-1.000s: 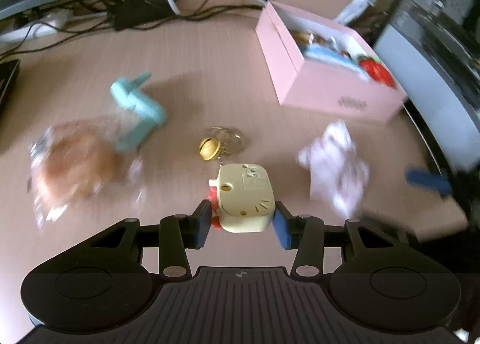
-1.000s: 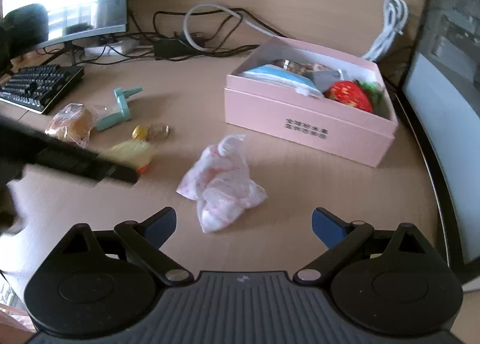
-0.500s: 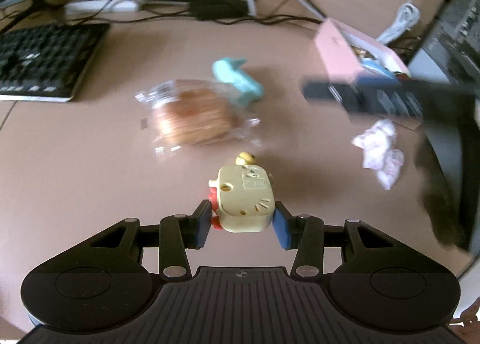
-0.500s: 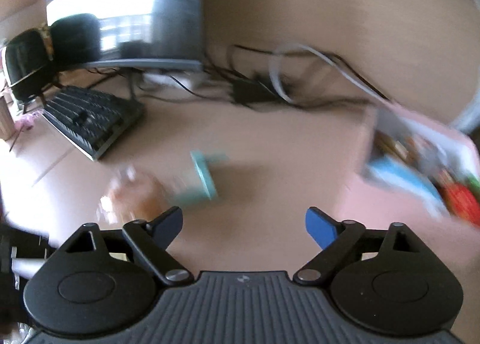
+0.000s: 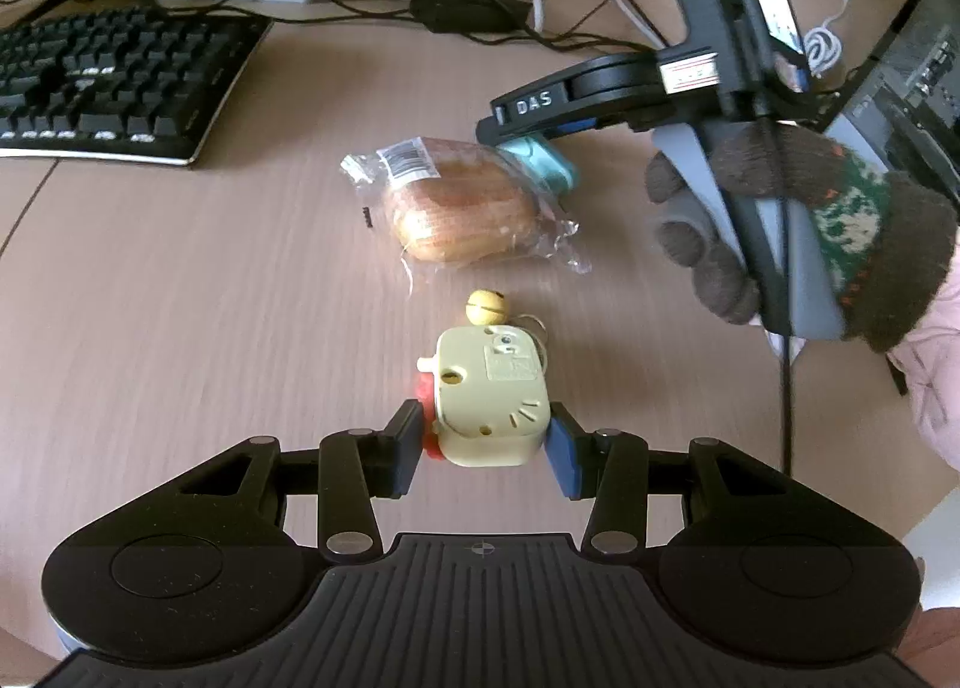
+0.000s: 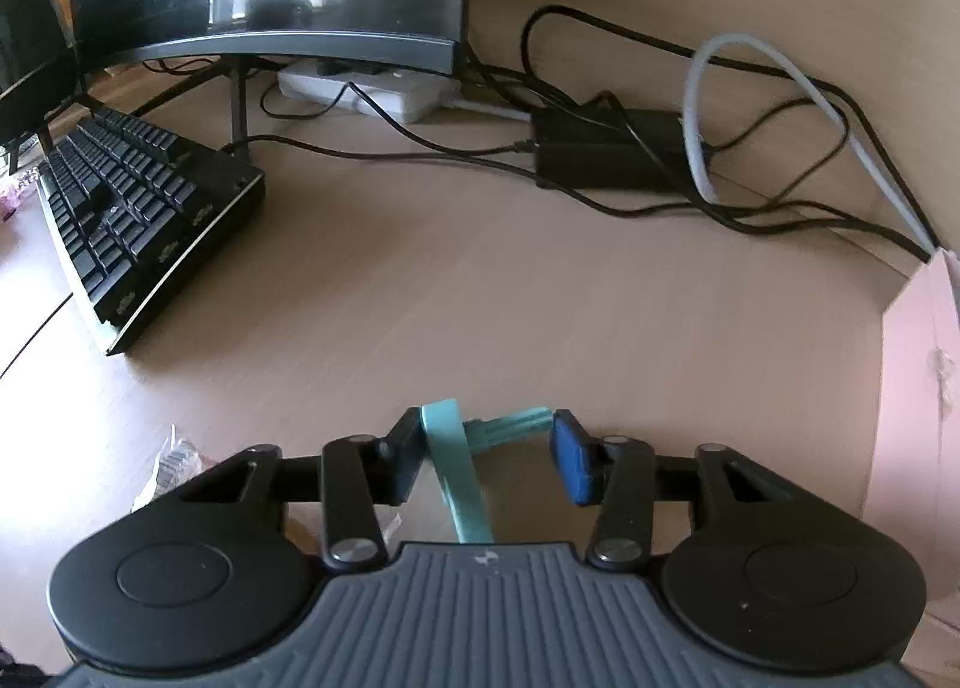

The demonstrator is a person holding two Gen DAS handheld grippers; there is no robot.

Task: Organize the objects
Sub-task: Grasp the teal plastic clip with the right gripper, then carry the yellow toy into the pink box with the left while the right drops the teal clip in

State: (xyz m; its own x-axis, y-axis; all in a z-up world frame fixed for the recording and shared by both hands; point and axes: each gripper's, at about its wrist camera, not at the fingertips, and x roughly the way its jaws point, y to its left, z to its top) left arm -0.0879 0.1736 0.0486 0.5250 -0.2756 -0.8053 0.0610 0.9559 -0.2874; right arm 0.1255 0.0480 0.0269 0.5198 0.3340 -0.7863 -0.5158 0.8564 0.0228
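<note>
Left wrist view: my left gripper (image 5: 485,448) pinches the cream plastic cube toy with a gold bell keyring (image 5: 489,403), lifted over the wooden desk (image 5: 180,298). Only this view shows the gloved right hand (image 5: 780,244) and the clear-wrapped bread bun (image 5: 462,208) — bun touches the teal piece. Right wrist view: right gripper (image 6: 489,457) jaws have just been closing, pads now against the teal plastic T-shaped hook (image 6: 462,460). Open desk ahead; black keyboard (image 6: 132,220) left, tangled black cables (image 6: 600,147) behind, pink cardboard box (image 6: 918,388) at right edge.
</note>
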